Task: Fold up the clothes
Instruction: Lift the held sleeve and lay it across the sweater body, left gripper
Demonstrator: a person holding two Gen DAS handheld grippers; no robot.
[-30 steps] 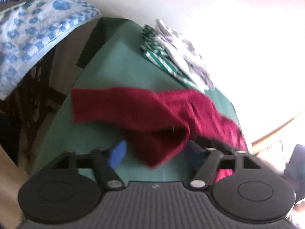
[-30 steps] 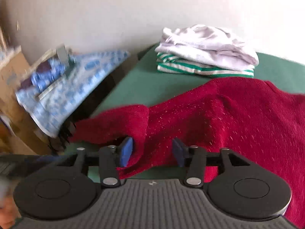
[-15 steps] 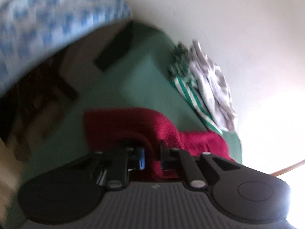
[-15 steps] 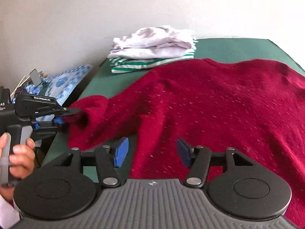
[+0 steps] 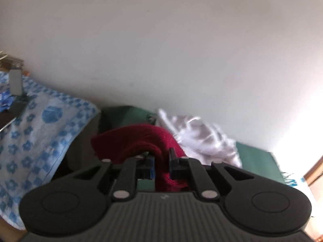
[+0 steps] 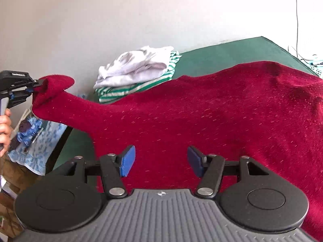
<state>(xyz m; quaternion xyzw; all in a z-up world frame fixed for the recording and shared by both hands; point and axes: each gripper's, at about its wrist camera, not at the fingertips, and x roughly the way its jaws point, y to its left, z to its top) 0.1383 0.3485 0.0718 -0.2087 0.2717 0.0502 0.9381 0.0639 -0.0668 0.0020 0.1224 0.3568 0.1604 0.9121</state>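
Left gripper (image 5: 161,161): closed narrow on the sleeve end of the red sweater (image 6: 201,121); red knit is seen pinched between its fingers in the left view.
Right gripper (image 6: 159,161): held wide apart, nothing between the blue pads (image 6: 127,161); it hovers over the sweater's body.
Red sweater: spread over the green table (image 6: 222,54), its sleeve raised off the table toward the left.
Seen only from the right: the left gripper (image 6: 30,88) from outside, a hand (image 6: 4,129) on its handle, and the sweater's full spread.
Seen only from the left: the pinch up close; most of the sweater is hidden.
Folded pile (image 6: 137,72): white clothes on a green-striped garment, at the table's far side by the wall, also seen in the left view (image 5: 201,139).
Blue-patterned cloth (image 5: 36,141): left of the table.
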